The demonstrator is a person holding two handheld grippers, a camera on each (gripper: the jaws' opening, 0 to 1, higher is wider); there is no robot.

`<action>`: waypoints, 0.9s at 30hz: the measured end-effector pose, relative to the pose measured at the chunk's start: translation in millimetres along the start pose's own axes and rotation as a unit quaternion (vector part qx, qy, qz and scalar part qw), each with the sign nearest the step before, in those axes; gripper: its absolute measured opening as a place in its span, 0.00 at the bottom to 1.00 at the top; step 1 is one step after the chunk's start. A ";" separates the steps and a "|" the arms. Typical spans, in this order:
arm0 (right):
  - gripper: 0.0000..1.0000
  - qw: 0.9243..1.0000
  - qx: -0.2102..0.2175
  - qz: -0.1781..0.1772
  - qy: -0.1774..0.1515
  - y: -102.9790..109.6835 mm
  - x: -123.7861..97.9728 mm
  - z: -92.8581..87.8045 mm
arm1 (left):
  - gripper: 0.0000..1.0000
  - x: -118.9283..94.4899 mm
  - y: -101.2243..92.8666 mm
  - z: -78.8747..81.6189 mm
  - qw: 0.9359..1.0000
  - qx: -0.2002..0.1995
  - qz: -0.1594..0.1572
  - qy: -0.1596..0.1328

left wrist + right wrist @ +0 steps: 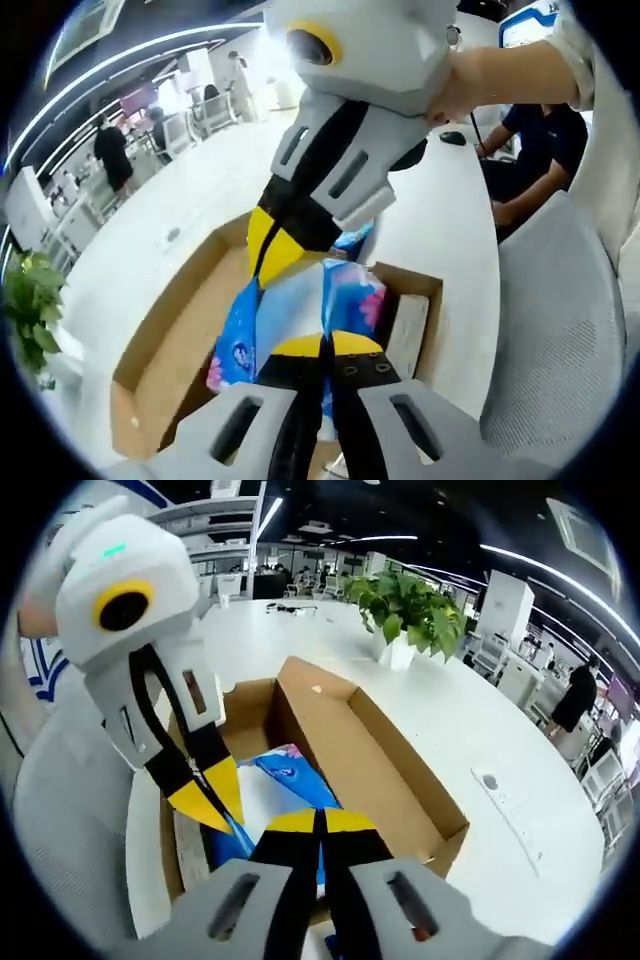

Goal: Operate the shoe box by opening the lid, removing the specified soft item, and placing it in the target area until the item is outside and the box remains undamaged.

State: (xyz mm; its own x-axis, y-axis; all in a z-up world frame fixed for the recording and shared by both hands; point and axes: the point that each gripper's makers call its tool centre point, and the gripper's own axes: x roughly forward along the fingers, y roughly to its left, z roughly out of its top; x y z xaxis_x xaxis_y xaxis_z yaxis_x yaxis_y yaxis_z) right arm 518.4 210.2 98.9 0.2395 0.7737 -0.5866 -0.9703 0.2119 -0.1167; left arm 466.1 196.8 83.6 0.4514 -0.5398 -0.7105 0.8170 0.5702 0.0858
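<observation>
An open cardboard shoe box [165,335] lies on the white table, its lid folded flat beside it. Inside is a soft blue and white pack [352,300] with pink print. My left gripper [325,346] is shut, pinching the pack's near edge. My right gripper [268,262] reaches down from above, shut on the pack's other end. In the right gripper view the box [385,765] runs away from me, the blue pack [292,770] lies just past my right gripper [320,820], and my left gripper [215,805] comes in from the left, shut against the pack.
A white round table [480,720] carries the box. A potted plant [410,605] stands on its far side. A grey padded chair [560,330] is close beside the box, and a seated person [530,150] is behind it. White paper [405,330] lines one end of the box.
</observation>
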 end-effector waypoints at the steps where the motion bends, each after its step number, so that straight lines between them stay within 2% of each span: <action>1: 0.00 1.000 0.003 0.001 -0.006 -0.8 -3.8 6.2 | 0.00 -5.3 0.4 5.4 1.000 -0.001 0.002 -0.003; 6: 0.00 1.000 0.002 0.004 -0.020 -3.6 -17.6 25.5 | 0.00 -22.1 1.0 23.9 1.000 0.006 0.009 -0.013; 11: 0.00 1.000 -0.008 0.000 -0.025 -7.5 -30.3 34.1 | 0.00 -30.8 -2.0 41.5 0.999 0.006 0.011 -0.030; 19: 0.00 1.000 -0.012 -0.013 -0.023 -15.6 -48.3 31.6 | 0.00 -28.7 -12.4 64.4 0.999 0.024 0.002 -0.044; 27: 0.00 0.999 -0.004 -0.035 -0.017 -31.5 -69.0 20.0 | 0.00 -18.0 -20.6 87.4 0.997 0.043 -0.014 -0.056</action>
State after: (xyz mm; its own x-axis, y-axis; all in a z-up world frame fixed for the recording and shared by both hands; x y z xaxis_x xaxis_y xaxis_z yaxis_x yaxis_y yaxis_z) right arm 533.1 162.1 159.1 0.3069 0.7777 -0.5486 -0.9516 0.2611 -0.1622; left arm 472.5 140.7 155.7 0.4609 -0.6235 -0.6316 0.8557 0.5009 0.1300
